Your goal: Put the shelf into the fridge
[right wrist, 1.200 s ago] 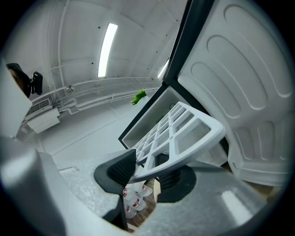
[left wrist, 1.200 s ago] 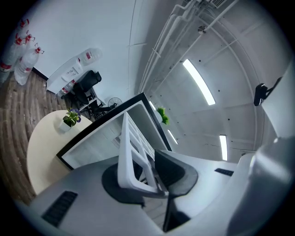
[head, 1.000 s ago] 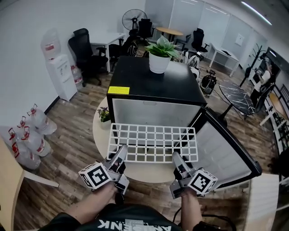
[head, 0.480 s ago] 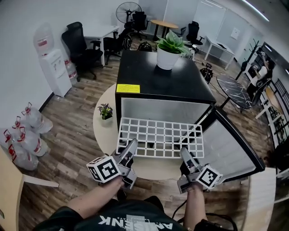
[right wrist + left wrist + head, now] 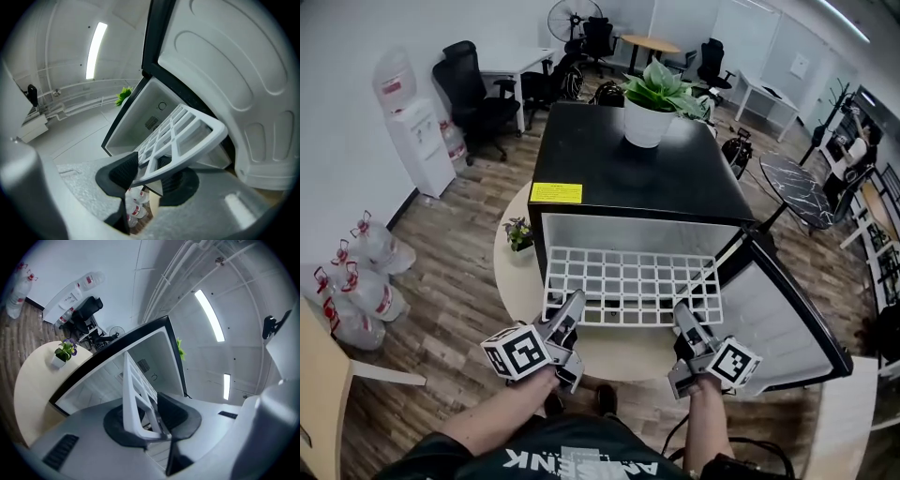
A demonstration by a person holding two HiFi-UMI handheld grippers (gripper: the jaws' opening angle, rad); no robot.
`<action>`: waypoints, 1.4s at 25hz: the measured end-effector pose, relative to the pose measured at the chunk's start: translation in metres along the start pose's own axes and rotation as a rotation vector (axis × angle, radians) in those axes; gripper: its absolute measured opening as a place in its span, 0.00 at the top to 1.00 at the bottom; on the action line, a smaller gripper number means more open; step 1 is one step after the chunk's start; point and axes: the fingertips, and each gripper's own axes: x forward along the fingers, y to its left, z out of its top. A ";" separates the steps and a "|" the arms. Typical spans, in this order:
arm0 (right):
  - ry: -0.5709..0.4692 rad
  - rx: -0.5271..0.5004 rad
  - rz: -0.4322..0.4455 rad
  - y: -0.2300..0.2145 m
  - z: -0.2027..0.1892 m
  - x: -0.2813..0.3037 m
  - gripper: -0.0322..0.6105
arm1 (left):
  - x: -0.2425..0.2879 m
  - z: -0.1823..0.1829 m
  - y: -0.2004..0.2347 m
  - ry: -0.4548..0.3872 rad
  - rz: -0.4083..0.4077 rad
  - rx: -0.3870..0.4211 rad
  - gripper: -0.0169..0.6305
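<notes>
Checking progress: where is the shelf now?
Head view, centre: the shelf is at the mouth of the open fridge, gripped by left tongs and right tongs.

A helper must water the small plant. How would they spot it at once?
Find the black fridge on the round table. Left of it, on the table's edge, stands the small plant. Unlike the big leafy plant atop the fridge, it is tiny, with purple flowers.

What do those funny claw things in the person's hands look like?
The left gripper and right gripper are pale grey with black-padded jaws, each carrying a white cube printed with black squares. The person wears a dark top with white letters.
</notes>
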 end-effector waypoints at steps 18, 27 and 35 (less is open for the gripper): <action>0.096 -0.222 -0.232 -0.045 0.025 -0.001 0.75 | 0.017 0.005 0.010 -0.025 0.036 -0.037 0.84; 0.104 -0.238 -0.225 -0.042 0.037 0.015 0.75 | 0.029 0.012 0.013 -0.037 0.035 -0.070 0.85; 0.103 -0.255 -0.211 -0.046 0.054 0.030 0.76 | 0.047 0.018 0.015 -0.048 0.044 -0.063 0.85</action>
